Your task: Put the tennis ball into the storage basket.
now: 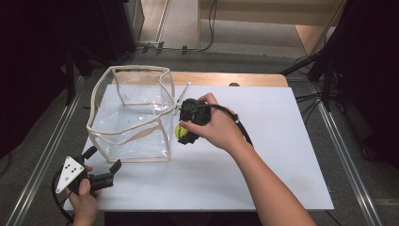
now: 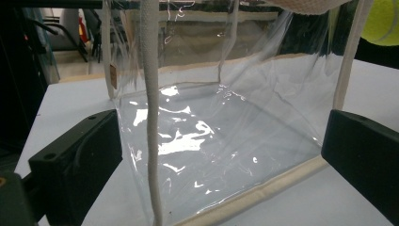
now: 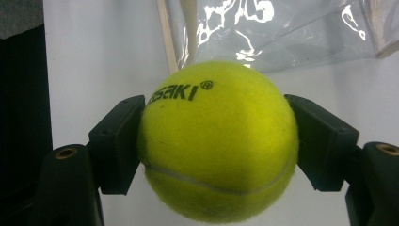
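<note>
A clear plastic bag (image 1: 129, 117) with cream trim stands open on the white table top (image 1: 263, 155). My right gripper (image 1: 184, 133) is shut on a yellow-green tennis ball (image 1: 180, 131), held just off the bag's right wall and above the table. In the right gripper view the tennis ball (image 3: 219, 141) sits squeezed between both black jaws, with the bag (image 3: 282, 33) beyond it. My left gripper (image 1: 102, 157) stands open at the bag's near left corner. In the left gripper view the bag (image 2: 211, 141) lies between the wide-apart jaws, and the ball (image 2: 383, 23) shows at the top right.
The table's wooden edge (image 1: 235, 79) runs along the back. Metal rails (image 1: 350, 165) flank the table on both sides. Cables (image 1: 310, 101) lie on the floor at the right. The person's right forearm (image 1: 268, 183) crosses the table's near right part.
</note>
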### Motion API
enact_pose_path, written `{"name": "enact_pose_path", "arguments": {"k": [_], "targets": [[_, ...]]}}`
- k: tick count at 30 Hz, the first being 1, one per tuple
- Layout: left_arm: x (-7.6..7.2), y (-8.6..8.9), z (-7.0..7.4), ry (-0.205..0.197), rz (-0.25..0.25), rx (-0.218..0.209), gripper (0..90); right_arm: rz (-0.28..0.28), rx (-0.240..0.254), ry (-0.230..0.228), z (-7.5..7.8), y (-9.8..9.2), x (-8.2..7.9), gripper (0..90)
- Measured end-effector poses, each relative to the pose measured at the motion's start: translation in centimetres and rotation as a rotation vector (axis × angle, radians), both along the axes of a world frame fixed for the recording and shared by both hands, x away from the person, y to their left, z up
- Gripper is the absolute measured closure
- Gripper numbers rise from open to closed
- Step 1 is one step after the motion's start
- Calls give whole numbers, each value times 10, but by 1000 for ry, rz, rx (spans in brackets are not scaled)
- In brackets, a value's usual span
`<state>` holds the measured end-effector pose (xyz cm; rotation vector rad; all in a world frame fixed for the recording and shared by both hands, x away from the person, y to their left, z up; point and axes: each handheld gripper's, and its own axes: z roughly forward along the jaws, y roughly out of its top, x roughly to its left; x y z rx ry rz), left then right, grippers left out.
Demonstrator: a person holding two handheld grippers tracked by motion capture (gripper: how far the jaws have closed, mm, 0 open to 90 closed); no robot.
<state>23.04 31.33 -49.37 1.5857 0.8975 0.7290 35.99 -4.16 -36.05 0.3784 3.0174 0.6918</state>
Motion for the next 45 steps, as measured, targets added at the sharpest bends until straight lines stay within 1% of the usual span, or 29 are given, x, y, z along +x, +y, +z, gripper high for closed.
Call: {"name": "enact_pose_path", "arguments": {"k": [12, 29, 45], "targets": [[0, 0, 0, 0, 0, 1, 0, 7, -7, -2, 14, 1, 1, 238], [0, 0, 0, -1, 0, -1, 0, 14, -11, -25, 38, 3, 2, 238], [0, 0, 0, 0, -2, -1, 0, 16, -14, -19, 52, 4, 7, 239]]}}
